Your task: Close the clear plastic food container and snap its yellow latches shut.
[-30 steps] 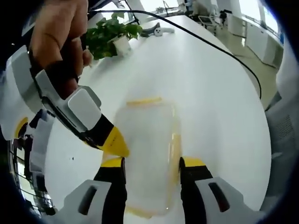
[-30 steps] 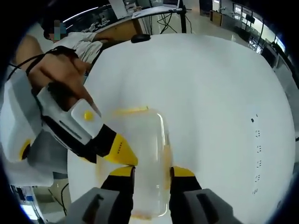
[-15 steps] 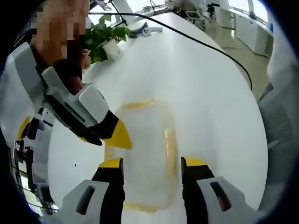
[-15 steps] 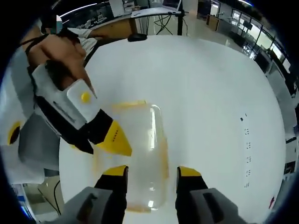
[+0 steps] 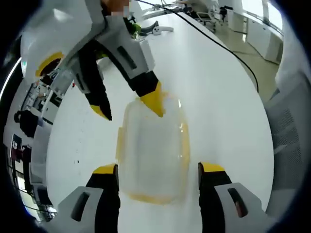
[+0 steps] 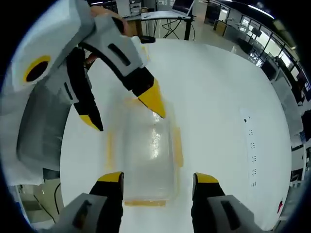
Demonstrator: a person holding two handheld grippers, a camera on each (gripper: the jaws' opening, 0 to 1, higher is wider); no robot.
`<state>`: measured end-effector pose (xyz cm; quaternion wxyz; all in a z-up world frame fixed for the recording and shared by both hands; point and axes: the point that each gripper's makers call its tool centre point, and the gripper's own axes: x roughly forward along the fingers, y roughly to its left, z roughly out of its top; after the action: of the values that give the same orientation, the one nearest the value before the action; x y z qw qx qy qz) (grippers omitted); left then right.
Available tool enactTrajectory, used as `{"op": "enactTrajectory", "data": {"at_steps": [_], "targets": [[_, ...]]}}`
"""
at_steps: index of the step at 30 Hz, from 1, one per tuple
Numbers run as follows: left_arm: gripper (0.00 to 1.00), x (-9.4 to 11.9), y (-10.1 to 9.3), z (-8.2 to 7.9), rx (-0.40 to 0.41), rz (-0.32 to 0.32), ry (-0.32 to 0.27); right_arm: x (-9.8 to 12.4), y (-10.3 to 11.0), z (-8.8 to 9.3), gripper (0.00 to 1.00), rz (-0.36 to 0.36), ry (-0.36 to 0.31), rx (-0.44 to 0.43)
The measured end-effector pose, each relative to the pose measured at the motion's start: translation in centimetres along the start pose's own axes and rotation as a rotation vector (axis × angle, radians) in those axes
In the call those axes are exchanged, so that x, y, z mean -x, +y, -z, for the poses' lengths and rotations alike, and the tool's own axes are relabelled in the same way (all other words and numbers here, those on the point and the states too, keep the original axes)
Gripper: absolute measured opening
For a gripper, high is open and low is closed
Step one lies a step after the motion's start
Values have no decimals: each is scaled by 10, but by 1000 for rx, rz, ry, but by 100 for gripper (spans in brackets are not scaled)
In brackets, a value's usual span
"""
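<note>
Resting on a white table, a clear container was framed by both spread grippers, office desks glimpsed behind.

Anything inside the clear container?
Through the clear plastic food container nothing shows but the white table beneath; it looks empty, though glare and blur could hide something small.
</note>
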<state>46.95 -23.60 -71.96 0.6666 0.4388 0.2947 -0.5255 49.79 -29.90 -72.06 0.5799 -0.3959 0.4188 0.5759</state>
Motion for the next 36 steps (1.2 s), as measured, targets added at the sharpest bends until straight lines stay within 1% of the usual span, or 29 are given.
{"op": "enactTrajectory", "data": {"at_steps": [3,5,8,11,14,20,23,24,26,28,29,36], "targets": [[71,-1,5,8,35,7,16,2,7,5,61,0,-9,-3],[75,-3,7,12,52,13,22,1,9,10,64,6,2,10],[79,-7,9,17,54,16,36,1,13,14,67,15,8,25],[82,-13,10,20,41,23,53,0,17,15,71,24,-2,33],[84,-17,9,20,29,32,59,-4,18,18,75,53,7,53],[83,-28,7,19,-18,46,87,-12,19,16,76,86,4,85],[78,-31,4,19,-18,62,93,-18,19,20,76,92,18,90],[76,-31,4,19,-21,61,95,-19,19,21,74,94,23,89],[78,-32,4,20,-32,64,96,-20,17,23,73,102,28,89],[78,-35,3,22,-41,71,102,-21,20,24,71,80,23,65],[77,-36,1,23,-36,82,106,-22,20,25,71,80,22,62],[77,-35,1,25,-44,82,101,-22,21,24,71,82,22,44]]}}
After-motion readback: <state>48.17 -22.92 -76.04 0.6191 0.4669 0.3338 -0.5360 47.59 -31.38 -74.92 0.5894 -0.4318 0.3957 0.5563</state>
